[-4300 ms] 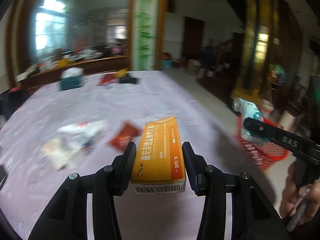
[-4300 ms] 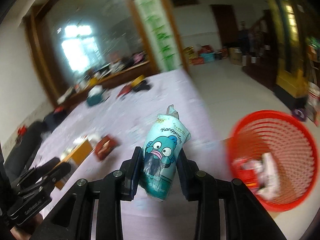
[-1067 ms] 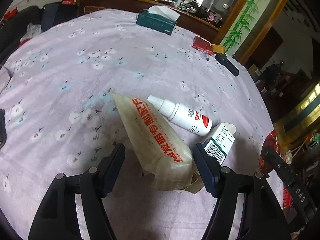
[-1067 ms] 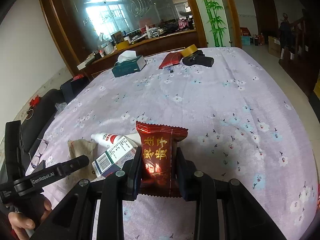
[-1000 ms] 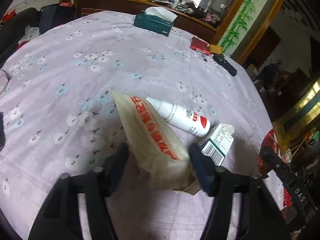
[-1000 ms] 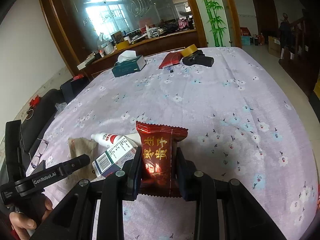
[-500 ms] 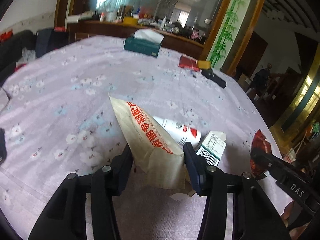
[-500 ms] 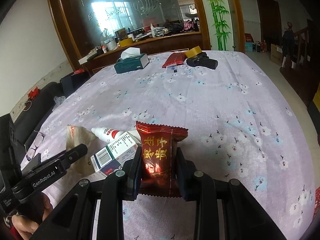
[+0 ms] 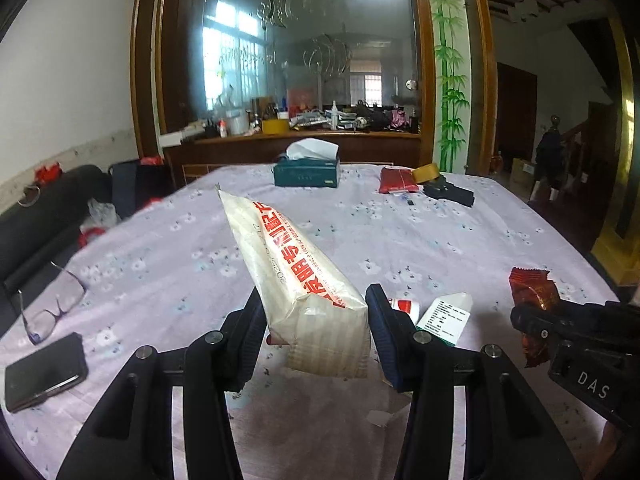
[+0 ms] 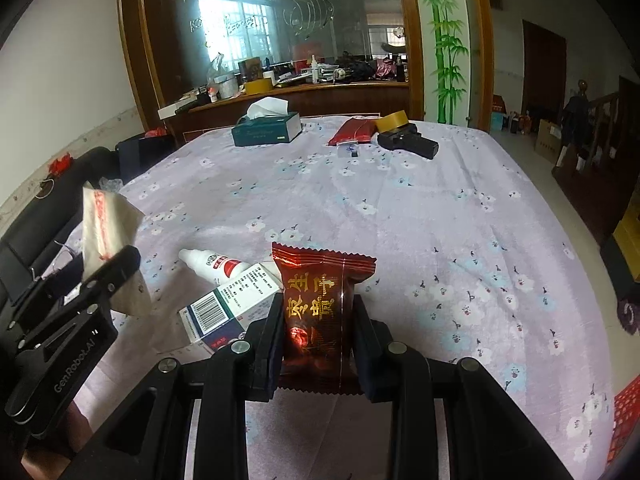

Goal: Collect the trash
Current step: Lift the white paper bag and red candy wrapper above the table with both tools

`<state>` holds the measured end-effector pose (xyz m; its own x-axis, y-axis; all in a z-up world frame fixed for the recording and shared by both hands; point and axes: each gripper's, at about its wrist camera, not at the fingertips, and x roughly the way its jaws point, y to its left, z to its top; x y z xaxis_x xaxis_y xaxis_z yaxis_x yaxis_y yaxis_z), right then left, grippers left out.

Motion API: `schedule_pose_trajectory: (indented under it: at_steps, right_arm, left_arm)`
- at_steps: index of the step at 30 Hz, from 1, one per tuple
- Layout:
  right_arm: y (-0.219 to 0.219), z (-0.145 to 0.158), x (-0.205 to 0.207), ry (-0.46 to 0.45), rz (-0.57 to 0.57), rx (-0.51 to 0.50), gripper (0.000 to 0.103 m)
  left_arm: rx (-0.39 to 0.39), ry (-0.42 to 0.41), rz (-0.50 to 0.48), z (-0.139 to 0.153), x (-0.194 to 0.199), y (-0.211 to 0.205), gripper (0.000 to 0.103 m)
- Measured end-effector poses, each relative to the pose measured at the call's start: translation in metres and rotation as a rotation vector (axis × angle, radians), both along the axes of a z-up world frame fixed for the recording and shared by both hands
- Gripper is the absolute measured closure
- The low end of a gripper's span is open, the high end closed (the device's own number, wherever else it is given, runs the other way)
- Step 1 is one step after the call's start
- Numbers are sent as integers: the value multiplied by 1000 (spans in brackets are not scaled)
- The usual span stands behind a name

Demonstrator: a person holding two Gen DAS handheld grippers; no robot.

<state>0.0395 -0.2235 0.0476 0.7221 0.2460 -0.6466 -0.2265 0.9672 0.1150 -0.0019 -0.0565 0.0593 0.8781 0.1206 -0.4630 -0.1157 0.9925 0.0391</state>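
Observation:
My left gripper is shut on a cream paper bag with red print, lifted off the flowered tablecloth and tilted up to the left. From the right wrist view the same paper bag sticks up from the left gripper at the left edge. My right gripper is shut on a dark red snack packet with gold characters; that red packet also shows at the right of the left wrist view. A white spray bottle and a small white and green box lie on the cloth between the grippers.
A green tissue box, a red packet, a tape roll and a black device lie at the table's far end. Glasses and a phone rest at the left. A red basket's edge shows at the lower right.
My left gripper closed on the paper bag and lifted it off the cloth, tipping upward so the far wall came into view. The right gripper kept hold of the red packet and barely moved.

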Motion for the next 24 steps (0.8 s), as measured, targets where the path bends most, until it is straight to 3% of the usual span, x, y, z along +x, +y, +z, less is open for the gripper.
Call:
schedule_pose_trajectory:
  at_steps: [24]
  right_arm:
    - [-3, -2, -2, 3, -16, -19, 71]
  left_arm:
    - [6, 19, 18, -2, 1, 5, 55]
